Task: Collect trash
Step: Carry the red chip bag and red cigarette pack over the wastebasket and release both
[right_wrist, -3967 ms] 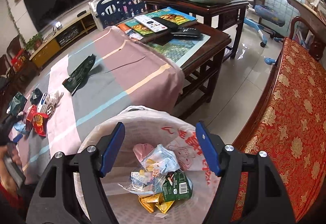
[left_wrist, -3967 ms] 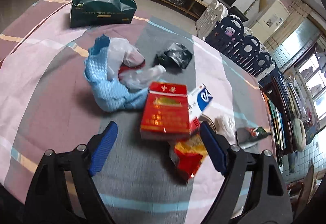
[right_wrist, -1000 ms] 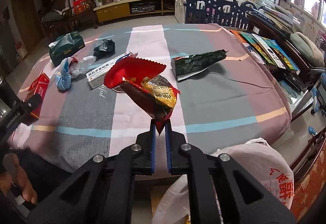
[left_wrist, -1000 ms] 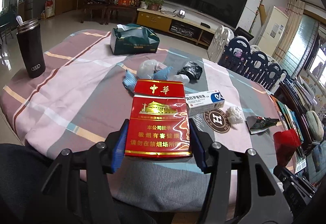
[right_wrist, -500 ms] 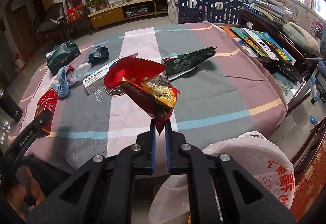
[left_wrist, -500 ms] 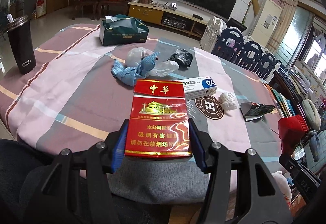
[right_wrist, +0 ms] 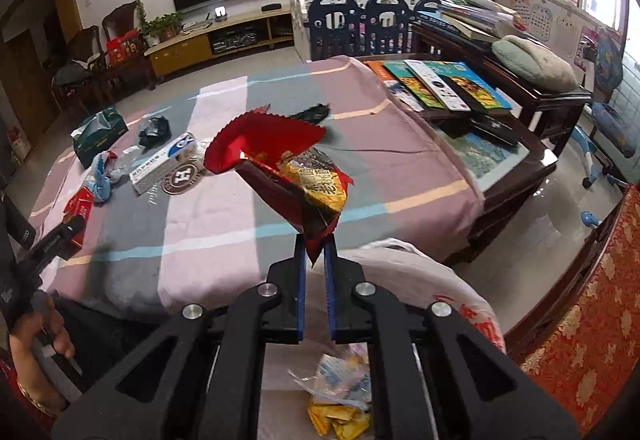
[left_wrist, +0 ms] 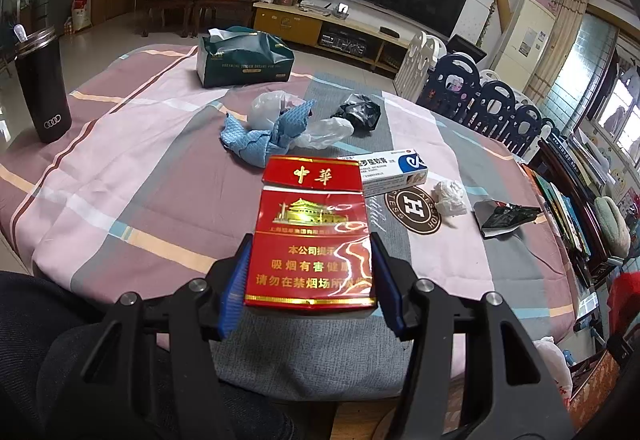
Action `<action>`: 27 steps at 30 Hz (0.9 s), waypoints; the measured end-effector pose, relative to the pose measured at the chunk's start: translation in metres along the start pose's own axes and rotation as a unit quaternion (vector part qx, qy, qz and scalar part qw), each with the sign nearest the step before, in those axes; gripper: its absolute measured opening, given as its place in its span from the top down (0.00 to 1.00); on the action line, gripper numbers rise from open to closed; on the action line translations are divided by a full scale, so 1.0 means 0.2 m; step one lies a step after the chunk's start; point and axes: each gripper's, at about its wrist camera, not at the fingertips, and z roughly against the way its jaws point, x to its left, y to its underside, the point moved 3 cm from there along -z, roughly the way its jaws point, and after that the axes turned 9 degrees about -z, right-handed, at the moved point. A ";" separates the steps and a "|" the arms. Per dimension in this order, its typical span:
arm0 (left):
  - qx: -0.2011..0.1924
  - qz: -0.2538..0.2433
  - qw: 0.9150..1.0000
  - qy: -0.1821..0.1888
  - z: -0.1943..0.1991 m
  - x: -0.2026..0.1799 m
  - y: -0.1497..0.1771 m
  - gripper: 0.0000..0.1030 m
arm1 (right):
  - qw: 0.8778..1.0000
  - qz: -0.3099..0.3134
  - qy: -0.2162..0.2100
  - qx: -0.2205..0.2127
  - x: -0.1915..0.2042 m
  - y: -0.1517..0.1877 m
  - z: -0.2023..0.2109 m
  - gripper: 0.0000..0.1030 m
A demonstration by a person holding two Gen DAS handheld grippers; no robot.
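My left gripper [left_wrist: 311,280] is shut on a red cigarette pack [left_wrist: 312,228], held above the table's near edge. In the right wrist view that pack [right_wrist: 78,205] shows at the far left. My right gripper [right_wrist: 315,252] is shut on a red and yellow snack wrapper [right_wrist: 296,175], over the white bin bag [right_wrist: 432,280] beside the table; wrappers [right_wrist: 340,392] lie inside it. On the striped tablecloth [left_wrist: 120,167] lie a blue cloth with clear plastic [left_wrist: 272,131], a black bag [left_wrist: 360,113], a white and blue carton [left_wrist: 392,169], a crumpled tissue [left_wrist: 450,197] and a dark green wrapper [left_wrist: 506,217].
A green tissue box [left_wrist: 244,57] stands at the table's far side and a black tumbler [left_wrist: 42,87] at its left. A low wooden table with books and remotes [right_wrist: 460,95] stands right of the round table. A red sofa [right_wrist: 592,312] is at the right.
My right gripper has carried the snack wrapper to the right, from above the table to above the bin bag. The left gripper keeps hold of the cigarette pack and has hardly moved.
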 end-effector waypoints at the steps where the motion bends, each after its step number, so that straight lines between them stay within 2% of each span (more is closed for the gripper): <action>1: 0.000 -0.001 1.000 0.000 0.00 0.00 0.00 0.45 | 1.000 -0.002 0.011 0.006 -0.06 0.02 0.01 0.91; 6: -0.002 -0.003 1.000 -0.005 0.00 0.00 0.00 0.45 | 0.998 -0.014 0.050 0.042 -0.25 0.16 -0.03 0.91; 12: -0.006 -0.002 1.000 -0.006 0.02 -0.01 -0.01 0.45 | 0.993 -0.029 0.060 0.095 -0.32 0.31 -0.12 0.91; 14: -0.007 0.004 1.000 0.011 0.06 -0.01 -0.01 0.45 | 0.990 -0.026 0.050 0.129 -0.32 0.36 -0.17 0.89; 15: -0.003 0.003 1.000 0.024 0.07 -0.02 -0.01 0.45 | 0.987 -0.026 0.037 0.152 -0.31 0.39 -0.20 0.87; 16: 0.000 0.003 0.999 0.035 0.08 -0.04 -0.01 0.45 | 0.986 -0.030 0.024 0.165 -0.30 0.40 -0.20 0.78; 17: 0.002 0.001 0.999 0.047 0.10 -0.06 -0.01 0.45 | 0.985 -0.037 0.015 0.168 -0.30 0.41 -0.20 0.58; 19: -0.002 -0.011 0.998 0.061 0.14 -0.12 -0.01 0.45 | 0.987 -0.054 0.012 0.148 -0.31 0.39 -0.17 0.36; 22: -0.014 -0.041 0.996 0.082 0.22 -0.24 -0.01 0.45 | 0.990 -0.082 0.001 0.111 -0.35 0.32 -0.09 0.35; 27: -0.002 -0.084 0.984 0.156 0.32 -0.48 0.04 0.45 | 0.990 -0.130 0.006 0.056 -0.44 0.19 0.02 0.35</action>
